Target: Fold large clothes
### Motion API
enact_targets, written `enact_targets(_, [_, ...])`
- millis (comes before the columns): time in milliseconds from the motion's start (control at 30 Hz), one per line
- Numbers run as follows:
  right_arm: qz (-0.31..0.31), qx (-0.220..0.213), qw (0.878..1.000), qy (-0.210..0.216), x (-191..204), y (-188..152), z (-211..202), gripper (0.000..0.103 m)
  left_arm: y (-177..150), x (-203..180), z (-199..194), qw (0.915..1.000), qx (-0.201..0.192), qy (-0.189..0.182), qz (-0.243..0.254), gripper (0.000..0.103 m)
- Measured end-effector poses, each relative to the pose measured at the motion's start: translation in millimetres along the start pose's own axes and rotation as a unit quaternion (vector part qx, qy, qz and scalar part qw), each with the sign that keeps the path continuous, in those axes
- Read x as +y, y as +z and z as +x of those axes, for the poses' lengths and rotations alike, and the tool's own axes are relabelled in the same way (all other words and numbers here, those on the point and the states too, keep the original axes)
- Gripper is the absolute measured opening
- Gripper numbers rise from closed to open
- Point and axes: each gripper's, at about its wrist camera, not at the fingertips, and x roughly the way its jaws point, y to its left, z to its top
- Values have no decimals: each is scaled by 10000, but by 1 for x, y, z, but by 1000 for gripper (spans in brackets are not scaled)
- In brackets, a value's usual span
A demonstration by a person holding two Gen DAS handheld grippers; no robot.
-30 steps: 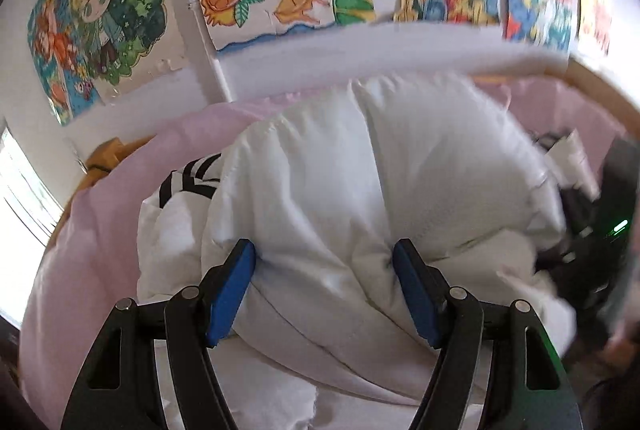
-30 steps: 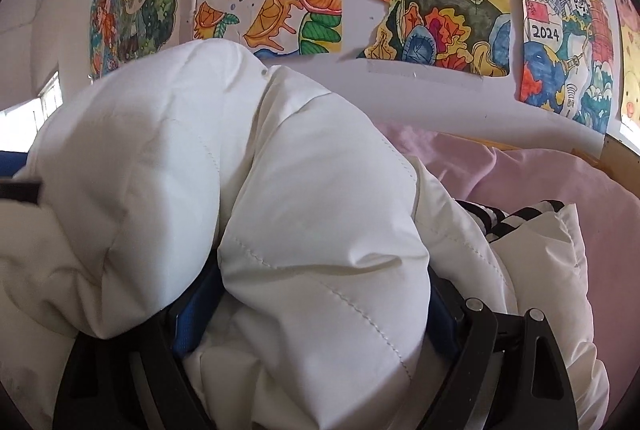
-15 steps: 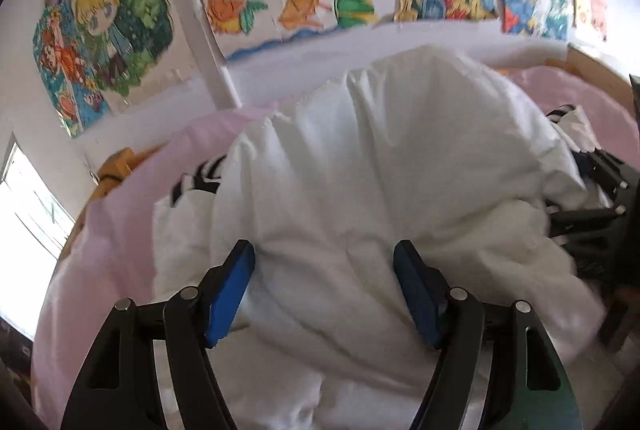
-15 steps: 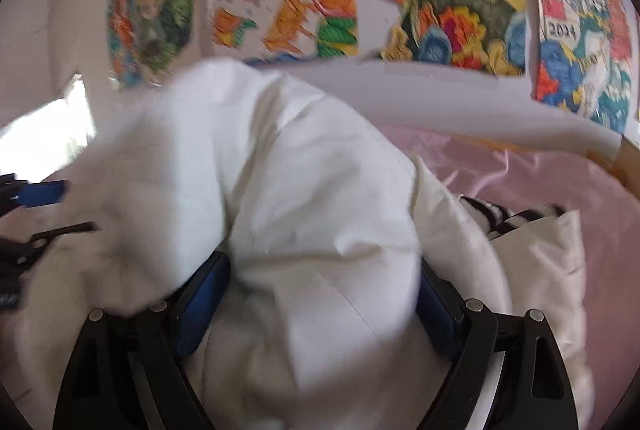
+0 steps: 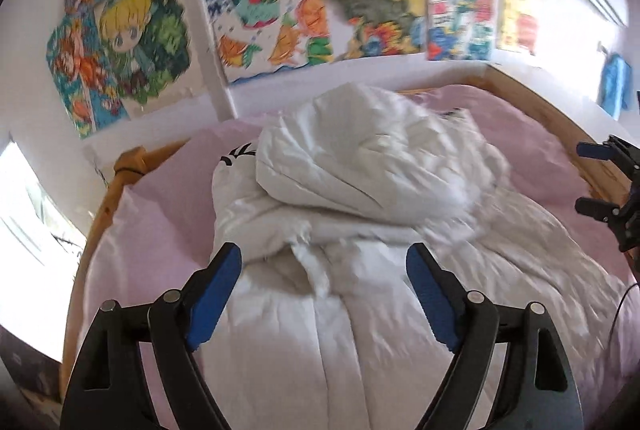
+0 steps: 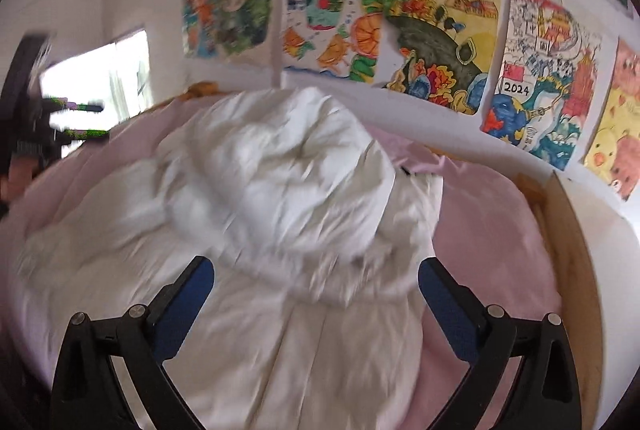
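Observation:
A white padded jacket [image 5: 360, 222] lies on the pink bed sheet [image 5: 160, 230], its far part folded back over the near part in a thick heap; it also shows in the right wrist view [image 6: 280, 198]. A black-and-white striped trim [image 5: 238, 155] peeks out at the heap's far left. My left gripper [image 5: 323, 266] is open and empty, hovering over the jacket's near part. My right gripper [image 6: 316, 278] is open and empty, above the jacket's near edge. The right gripper also shows at the right edge of the left wrist view [image 5: 600, 182].
The bed has a wooden frame [image 5: 132, 162] along its left and far sides and at the right [image 6: 568, 250]. Colourful drawings [image 5: 256, 18] cover the white wall behind. A bright window [image 6: 100, 78] is at the left. A blue cloth [image 5: 616, 86] hangs at the right wall.
Both grippers have let go of the jacket and pulled back and up. The lifted jacket part now lies folded over on the bed.

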Motion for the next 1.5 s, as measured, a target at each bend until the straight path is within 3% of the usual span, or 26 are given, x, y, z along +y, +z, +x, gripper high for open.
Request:
enact_targets(167, [-639, 198, 9976, 158, 50, -46, -55, 103, -32, -36, -55, 9994, 53, -174, 306, 86])
enact_targets(367, [-1654, 608, 9838, 334, 106, -118, -66, 103, -112, -83, -63, 9964, 393, -213, 724, 86])
enact_targets(467, [-2472, 597, 9671, 77, 125, -151, -61, 103, -143, -100, -51, 9925, 621, -161, 1044, 86])
enact_targets(633, [-3622, 532, 9284, -637, 134, -190, -36, 103, -170, -124, -34, 9851, 877, -257, 1460, 86])
enact_targets(700, [-3778, 490, 9197, -943, 131, -196, -27, 103, -175, -132, -31, 9818, 897, -301, 1645, 86])
enact_targets(800, [-3829, 611, 9160, -1029, 125, -199, -15, 103, -180, -145, -28, 9756, 826, -422, 1990, 86])
enact_targets(933, [-3859, 763, 9139, -999, 126, -201, -7, 103, -197, -154, -20, 9658, 917, -452, 2383, 86])
enact_targets(1033, [-3690, 771, 9207, -1011, 124, -196, -6, 100, -217, -158, -12, 9534, 1068, -362, 2800, 86])
enact_targets(1067, [-3513, 770, 9285, -927, 119, -192, -7, 86, -224, -160, -10, 9487, 1092, -317, 2951, 86])
enact_targets(1133, [-3205, 822, 9400, -827, 116, -182, -7, 70, -235, -163, -5, 9408, 1093, -197, 3201, 86])
enact_targets(1233, [-2814, 814, 9539, -659, 112, -169, -10, 61, -248, -162, 3, 9304, 1104, 72, 3495, 86])
enact_targets(1367, [-2684, 849, 9577, -595, 113, -164, -11, 60, -253, -149, 15, 9266, 1051, 564, 3565, 86])
enact_targets(1500, [-2505, 836, 9628, -570, 110, -160, -13, 60, -254, -140, 29, 9168, 1117, 1207, 3640, 86])
